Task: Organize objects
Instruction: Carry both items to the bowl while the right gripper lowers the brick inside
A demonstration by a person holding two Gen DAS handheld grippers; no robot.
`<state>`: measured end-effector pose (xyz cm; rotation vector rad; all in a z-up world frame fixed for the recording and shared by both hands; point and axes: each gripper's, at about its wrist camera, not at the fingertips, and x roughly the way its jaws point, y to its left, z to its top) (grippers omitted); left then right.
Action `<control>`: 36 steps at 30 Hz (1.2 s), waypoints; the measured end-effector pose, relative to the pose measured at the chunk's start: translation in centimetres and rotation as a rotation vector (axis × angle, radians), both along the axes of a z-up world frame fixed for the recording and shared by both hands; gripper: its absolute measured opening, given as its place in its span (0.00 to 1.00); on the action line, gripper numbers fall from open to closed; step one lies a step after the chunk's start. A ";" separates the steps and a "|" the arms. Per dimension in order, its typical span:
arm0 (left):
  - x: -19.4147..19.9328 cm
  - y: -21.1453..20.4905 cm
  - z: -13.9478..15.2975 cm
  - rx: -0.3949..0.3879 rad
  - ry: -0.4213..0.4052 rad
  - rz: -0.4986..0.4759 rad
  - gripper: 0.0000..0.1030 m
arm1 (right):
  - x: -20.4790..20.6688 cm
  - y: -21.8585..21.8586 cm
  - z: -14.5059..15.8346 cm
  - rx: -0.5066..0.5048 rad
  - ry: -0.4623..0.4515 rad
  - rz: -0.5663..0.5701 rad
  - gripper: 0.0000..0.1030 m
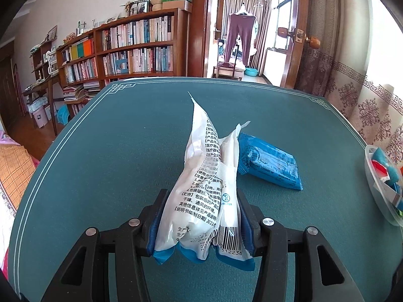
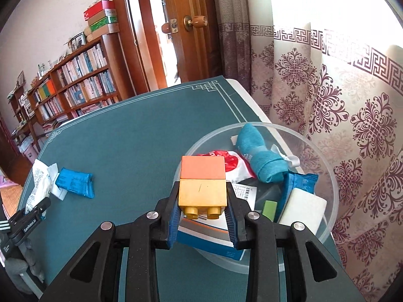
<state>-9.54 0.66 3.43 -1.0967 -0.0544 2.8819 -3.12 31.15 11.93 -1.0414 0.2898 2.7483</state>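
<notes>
Bare green mat (image 2: pixel 131 136) lies open left of the crowded clear bowl (image 2: pixel 325 151)

Wooden bookshelf (image 1: pixel 131 47) packed with books against a pale wall, open wooden door (image 2: pixel 186 25) right of the bookshelf, patterned curtain (image 2: pixel 327 95) beyond the door, bright daylight through it.

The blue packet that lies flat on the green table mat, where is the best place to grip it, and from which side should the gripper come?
Take the blue packet across its narrow width, near the middle, coming down from above with one finger on each long edge. It lies flat on the table mat, so a level approach finds little to pinch. Its near-left end touches the white packet held by the left gripper, so stay clear of that end.
</notes>
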 end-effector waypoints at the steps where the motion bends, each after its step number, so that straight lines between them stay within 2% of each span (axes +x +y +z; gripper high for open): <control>1: 0.0 0.1 0.0 -0.002 0.001 -0.001 0.52 | 0.0 0.5 -0.1 -0.003 -0.002 -0.012 0.32; 12: 0.6 1.1 0.2 -0.007 0.001 -0.033 0.52 | 0.7 3.5 -1.0 -0.022 -0.033 -0.074 0.33; 22: 1.6 2.8 1.0 0.005 -0.003 -0.070 0.52 | 3.1 4.5 -1.2 -0.049 -0.009 -0.075 0.34; 36: 3.8 10.2 2.3 -0.010 -0.008 -0.241 0.52 | 7.4 5.2 -1.6 -0.066 0.037 -0.050 0.34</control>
